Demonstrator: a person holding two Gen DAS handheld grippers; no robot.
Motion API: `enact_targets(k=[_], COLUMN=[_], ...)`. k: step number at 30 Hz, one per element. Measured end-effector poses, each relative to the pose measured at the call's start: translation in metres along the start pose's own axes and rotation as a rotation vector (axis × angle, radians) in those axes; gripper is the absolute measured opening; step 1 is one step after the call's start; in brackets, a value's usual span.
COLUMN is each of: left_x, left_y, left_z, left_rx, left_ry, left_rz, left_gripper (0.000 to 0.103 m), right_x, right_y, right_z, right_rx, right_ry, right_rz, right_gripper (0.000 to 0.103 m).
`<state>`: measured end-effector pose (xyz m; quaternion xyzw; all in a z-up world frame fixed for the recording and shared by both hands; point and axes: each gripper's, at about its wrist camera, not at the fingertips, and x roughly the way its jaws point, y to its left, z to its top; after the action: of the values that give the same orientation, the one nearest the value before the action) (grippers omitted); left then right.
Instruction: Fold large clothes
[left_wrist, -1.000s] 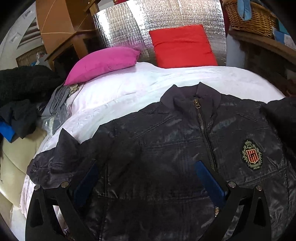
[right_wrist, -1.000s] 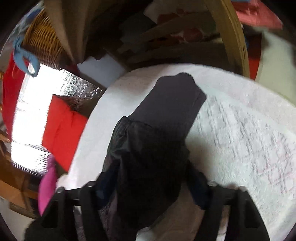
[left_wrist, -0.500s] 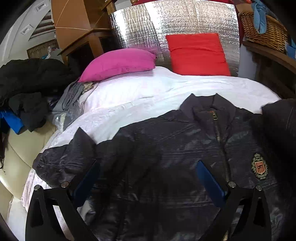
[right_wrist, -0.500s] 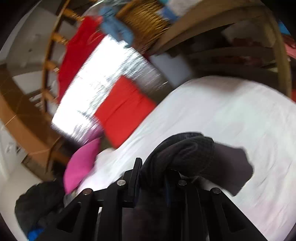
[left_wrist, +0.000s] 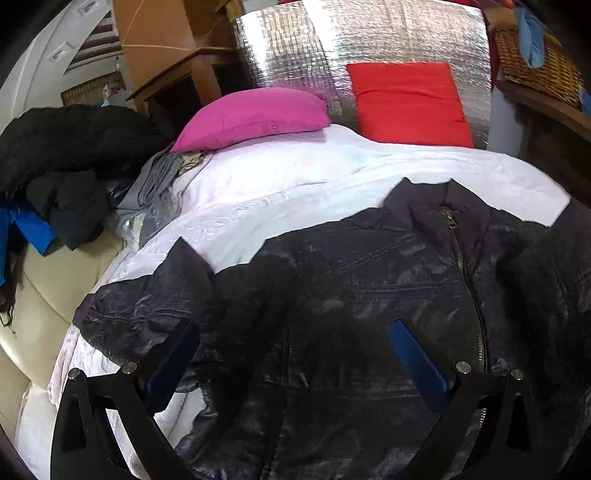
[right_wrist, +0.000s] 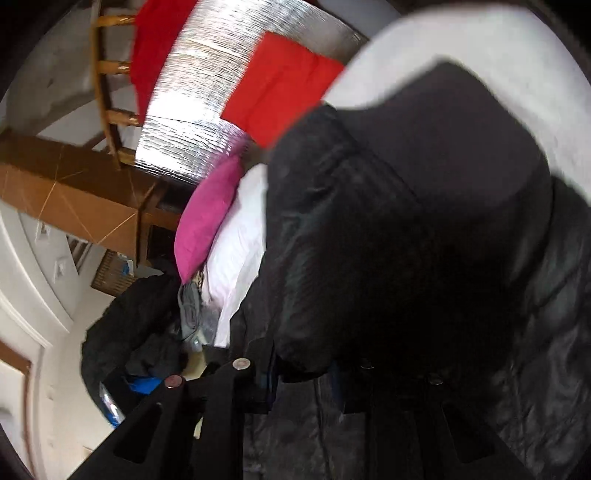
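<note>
A dark zip jacket (left_wrist: 369, 266) lies front up on the white bed cover (left_wrist: 295, 177), collar towards the pillows. Its left sleeve (left_wrist: 147, 306) stretches out sideways. My left gripper (left_wrist: 293, 328) hovers open over the jacket's lower front, nothing between its blue pads. My right gripper (right_wrist: 303, 369) has the other sleeve (right_wrist: 369, 221) bunched between its jaws, which are opening slightly; the knit cuff (right_wrist: 461, 140) hangs forward. In the left wrist view that sleeve (left_wrist: 546, 266) lies over the jacket's right chest and hides the badge.
A pink pillow (left_wrist: 255, 114) and a red cushion (left_wrist: 406, 103) lean on a silver foil board (left_wrist: 332, 44) at the bed's head. Dark clothes (left_wrist: 66, 155) are piled at the left. A wicker basket (left_wrist: 535, 62) sits on a wooden shelf at the right.
My right gripper swung the sleeve from the bed's outer side across over the jacket's body. The chest badge is now covered. My left gripper shifted a little and stayed open.
</note>
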<state>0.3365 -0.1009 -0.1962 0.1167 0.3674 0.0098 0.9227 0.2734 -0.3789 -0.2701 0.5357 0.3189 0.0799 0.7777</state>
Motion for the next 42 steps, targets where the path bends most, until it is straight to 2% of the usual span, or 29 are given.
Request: enact_targets(k=[1, 2, 3, 4, 5, 8, 12, 16, 17, 18, 19, 21, 24, 27, 33, 36, 38, 39, 41, 42], left_x=[0.0, 0.0, -0.001, -0.001, -0.001, -0.002, -0.001, -0.001, -0.001, -0.002, -0.002, -0.005, -0.01, -0.015, -0.024, -0.023, -0.019, -0.016, -0.009, -0.004], left_y=[-0.004, -0.007, -0.009, -0.013, -0.015, -0.02, -0.025, -0.027, -0.027, -0.028, -0.028, -0.026, -0.021, -0.014, 0.004, 0.031, 0.05, 0.059, 0.074, 0.08], left_z=[0.0, -0.001, -0.001, 0.0, 0.0, 0.001, 0.004, 0.003, 0.002, 0.001, 0.001, 0.0, -0.001, -0.001, 0.003, 0.012, 0.015, 0.016, 0.016, 0.016], left_rx=[0.011, 0.019, 0.025, 0.033, 0.037, 0.038, 0.031, 0.035, 0.04, 0.044, 0.048, 0.052, 0.043, 0.03, 0.016, -0.052, -0.103, -0.127, -0.168, -0.183], left_ry=[-0.001, -0.003, -0.005, -0.01, -0.013, -0.013, -0.014, -0.016, -0.017, -0.02, -0.023, -0.031, -0.039, -0.051, -0.091, -0.094, -0.085, -0.077, -0.053, -0.039], left_rz=[-0.004, -0.007, -0.008, -0.01, -0.011, -0.021, -0.032, -0.028, -0.026, -0.022, -0.018, -0.014, -0.017, -0.02, -0.049, -0.048, -0.046, -0.042, -0.034, -0.036], left_gripper=[0.103, 0.103, 0.103, 0.103, 0.103, 0.103, 0.103, 0.103, 0.103, 0.103, 0.103, 0.103, 0.103, 0.103, 0.103, 0.103, 0.103, 0.103, 0.103, 0.103], right_x=[-0.001, -0.004, -0.008, -0.017, -0.026, -0.042, -0.035, -0.032, -0.035, -0.037, -0.039, -0.037, -0.035, -0.045, -0.022, 0.008, 0.033, 0.049, 0.066, 0.068], right_y=[-0.001, -0.004, -0.008, -0.013, -0.018, -0.037, -0.062, -0.067, -0.066, -0.064, -0.061, -0.049, -0.025, -0.01, 0.018, 0.032, 0.036, 0.04, 0.044, 0.046], right_z=[0.002, 0.005, 0.011, 0.011, 0.013, 0.032, 0.057, 0.071, 0.072, 0.072, 0.072, 0.072, 0.07, 0.063, 0.025, 0.003, -0.015, -0.024, -0.036, -0.039], right_rx=[0.022, 0.047, 0.085, 0.109, 0.135, 0.197, 0.326, 0.359, 0.355, 0.343, 0.321, 0.259, 0.127, 0.04, -0.136, -0.23, -0.273, -0.293, -0.305, -0.314], right_ry=[0.007, 0.012, 0.01, -0.008, -0.045, -0.121, -0.112, -0.168, -0.195, -0.209, -0.216, -0.223, -0.251, -0.247, -0.095, 0.031, 0.144, 0.231, 0.334, 0.361], right_rz=[0.006, 0.026, 0.073, 0.093, 0.1, 0.111, 0.211, 0.209, 0.203, 0.19, 0.168, 0.113, 0.003, -0.004, 0.005, 0.023, 0.045, 0.045, 0.04, 0.047], right_gripper=[0.032, 0.046, 0.082, 0.097, 0.103, 0.103, 0.103, 0.103, 0.096, 0.081, 0.075, 0.045, 0.04, 0.04, 0.039, 0.039, 0.039, 0.039, 0.041, 0.051])
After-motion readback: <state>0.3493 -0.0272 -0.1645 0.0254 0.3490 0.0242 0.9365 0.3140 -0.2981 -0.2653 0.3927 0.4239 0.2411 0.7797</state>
